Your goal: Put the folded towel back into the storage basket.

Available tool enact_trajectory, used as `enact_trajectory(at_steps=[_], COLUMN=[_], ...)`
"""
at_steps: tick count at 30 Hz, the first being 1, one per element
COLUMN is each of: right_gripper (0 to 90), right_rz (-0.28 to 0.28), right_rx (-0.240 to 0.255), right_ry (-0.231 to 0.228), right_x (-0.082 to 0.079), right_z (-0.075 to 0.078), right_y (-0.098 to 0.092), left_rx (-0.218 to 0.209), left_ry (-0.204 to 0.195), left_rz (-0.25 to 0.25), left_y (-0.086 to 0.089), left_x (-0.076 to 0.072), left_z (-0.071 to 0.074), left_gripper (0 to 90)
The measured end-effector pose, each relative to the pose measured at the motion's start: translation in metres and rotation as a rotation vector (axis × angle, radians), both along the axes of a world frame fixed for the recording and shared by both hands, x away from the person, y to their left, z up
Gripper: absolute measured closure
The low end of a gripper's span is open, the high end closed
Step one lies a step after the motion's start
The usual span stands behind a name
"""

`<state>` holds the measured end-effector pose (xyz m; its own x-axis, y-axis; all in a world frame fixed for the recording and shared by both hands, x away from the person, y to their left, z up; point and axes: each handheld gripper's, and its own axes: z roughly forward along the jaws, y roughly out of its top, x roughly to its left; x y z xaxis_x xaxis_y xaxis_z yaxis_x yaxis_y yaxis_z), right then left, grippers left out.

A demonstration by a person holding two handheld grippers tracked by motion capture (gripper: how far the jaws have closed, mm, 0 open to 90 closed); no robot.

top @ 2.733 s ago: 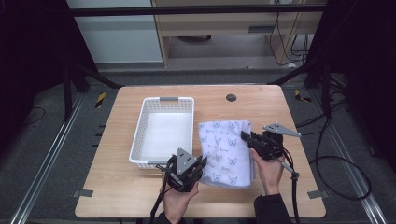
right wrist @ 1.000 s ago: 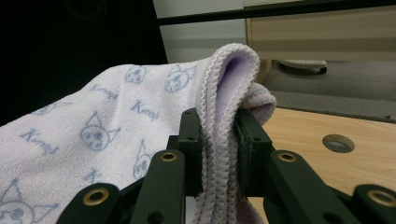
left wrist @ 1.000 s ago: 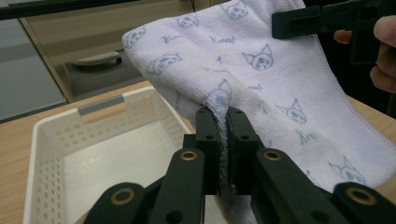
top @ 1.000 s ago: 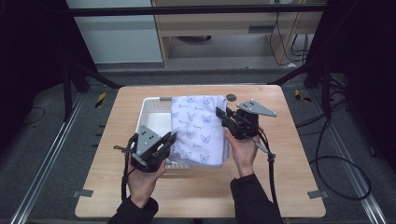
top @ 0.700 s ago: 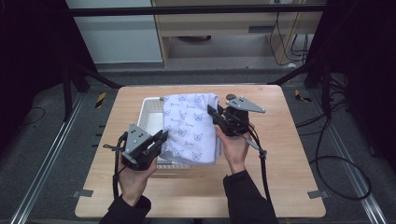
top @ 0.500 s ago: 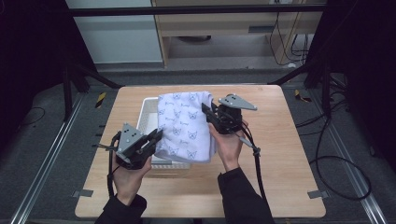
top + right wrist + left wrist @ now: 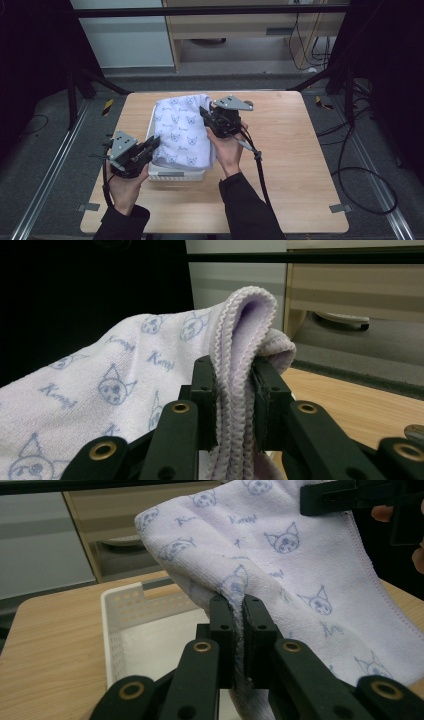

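Observation:
A folded pale lilac towel point(image 7: 182, 132) printed with small cat faces hangs over the white perforated basket point(image 7: 175, 174) on the wooden table. My left gripper point(image 7: 153, 143) is shut on the towel's near left edge point(image 7: 235, 587), just above the basket's front left corner. My right gripper point(image 7: 204, 114) is shut on the towel's folded far right edge point(image 7: 235, 370), above the basket's right side. Both hold the towel up in the air between them. In the left gripper view the right gripper point(image 7: 350, 497) shows beyond the cloth.
The basket's inside point(image 7: 150, 640) looks bare and white. A small dark round thing point(image 7: 248, 105) lies on the table behind the right gripper. The table's right half point(image 7: 300, 150) is bare wood. Cables run on the floor at the right.
Both grippers carried the towel to the left, from the table's right of the basket to over the basket. The left hand slid toward the basket's left front corner.

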<state>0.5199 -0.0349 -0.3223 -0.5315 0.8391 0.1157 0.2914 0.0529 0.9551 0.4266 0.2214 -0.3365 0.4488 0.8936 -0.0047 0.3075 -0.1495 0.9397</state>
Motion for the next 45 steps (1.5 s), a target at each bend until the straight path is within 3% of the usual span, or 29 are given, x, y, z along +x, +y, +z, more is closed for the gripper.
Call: enact_trajectory(at_steps=[16,30,45], right_gripper=[74.9,74.9,74.8], right_rz=[0.01,0.021,0.029], right_rx=[-0.019,-0.025,-0.043], right_ry=[0.007,0.033,0.071], right_x=[0.022,0.037,0.048], right_z=[-0.007,-0.022,-0.044], right_y=[0.026,0.04,0.048], left_rx=[-0.014,0.008,0.034], left_ry=[0.02,0.044,0.101], left_rz=[0.048,0.081,0.101], left_y=[0.018,0.027,0.031], left_x=[0.02,0.032,0.045], left_z=[-0.01,-0.022,-0.042], left_gripper=[84.3,84.3,84.3])
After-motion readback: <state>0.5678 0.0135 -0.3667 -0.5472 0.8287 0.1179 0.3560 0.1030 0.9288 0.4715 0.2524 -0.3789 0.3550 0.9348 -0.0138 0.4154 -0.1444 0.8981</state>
